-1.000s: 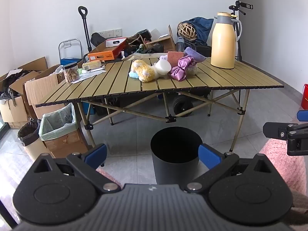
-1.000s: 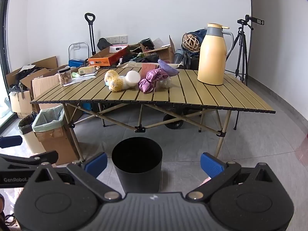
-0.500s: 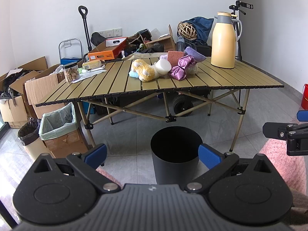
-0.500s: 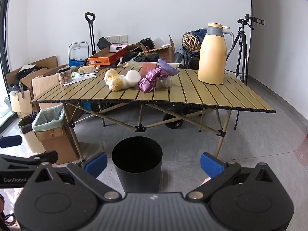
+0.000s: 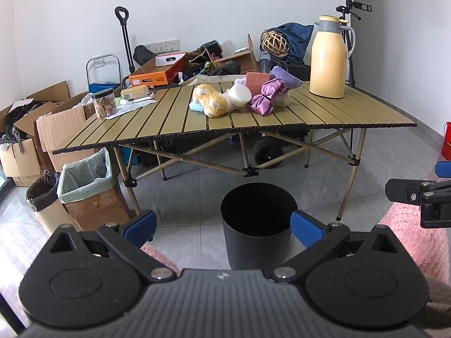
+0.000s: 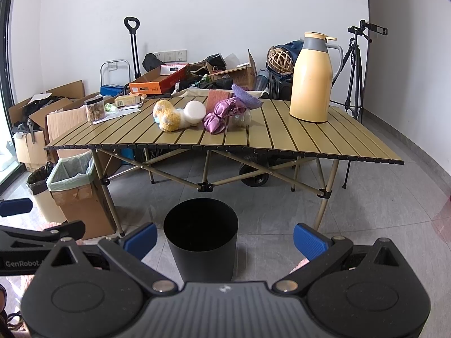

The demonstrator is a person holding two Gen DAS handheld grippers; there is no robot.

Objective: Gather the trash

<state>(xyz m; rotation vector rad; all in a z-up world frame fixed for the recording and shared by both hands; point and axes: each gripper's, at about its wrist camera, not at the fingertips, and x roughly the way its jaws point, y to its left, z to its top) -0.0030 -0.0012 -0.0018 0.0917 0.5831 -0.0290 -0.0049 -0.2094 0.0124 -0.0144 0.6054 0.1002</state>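
A black round bin (image 5: 258,226) (image 6: 201,239) stands on the grey floor in front of a folding slatted table (image 5: 324,112) (image 6: 296,140). On the table lies a heap: a yellow plush toy (image 5: 210,102) (image 6: 167,117), a white round object (image 5: 239,95) (image 6: 194,111), purple shiny fabric (image 5: 266,98) (image 6: 222,114), a pink pad (image 5: 256,80) and a lilac cloth (image 6: 245,98). My left gripper (image 5: 222,226) is open and holds nothing, low and well short of the table. My right gripper (image 6: 224,238) is likewise open with nothing in it, beside the left one.
A tall yellow thermos jug (image 5: 328,56) (image 6: 311,77) stands at the table's right. A jar (image 5: 104,104), a small box and papers sit at its left end. A lined cardboard box (image 5: 87,186) and a black-bagged bin (image 5: 45,200) stand on the floor left. A tripod (image 6: 355,70) is at the far right.
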